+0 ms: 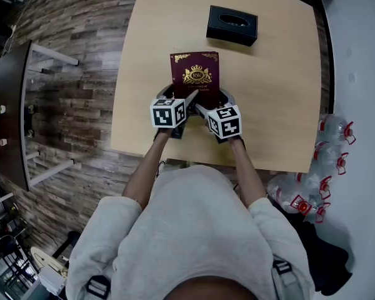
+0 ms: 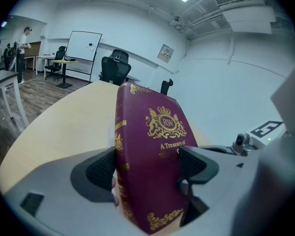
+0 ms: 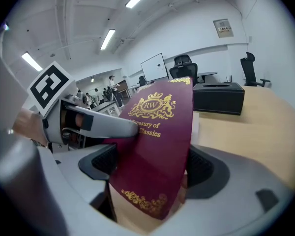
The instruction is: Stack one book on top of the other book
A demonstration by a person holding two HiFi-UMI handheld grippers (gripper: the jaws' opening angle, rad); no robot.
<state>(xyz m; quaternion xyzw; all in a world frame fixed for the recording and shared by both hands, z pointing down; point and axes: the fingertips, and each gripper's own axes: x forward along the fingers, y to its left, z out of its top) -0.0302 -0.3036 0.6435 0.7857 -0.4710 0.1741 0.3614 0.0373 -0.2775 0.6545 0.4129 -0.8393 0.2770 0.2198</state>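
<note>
A maroon book [image 1: 194, 74] with a gold crest lies lengthwise over the middle of the light wooden table [image 1: 275, 92]. Both grippers hold its near edge. My left gripper [image 1: 177, 102] is shut on the book [image 2: 152, 151], spine side, with its pads [image 2: 102, 168] pressing both covers. My right gripper [image 1: 213, 107] is shut on the same book [image 3: 157, 146]. The left gripper's finger [image 3: 105, 124] rests across the cover. I cannot tell whether the book touches the table. No second book shows clearly.
A black tissue box [image 1: 232, 25] stands at the table's far side, beyond the book. Several water bottles [image 1: 325, 167] lie on the floor to the right. A dark desk [image 1: 12, 111] stands to the left. Office chairs [image 2: 115, 68] and a whiteboard are in the background.
</note>
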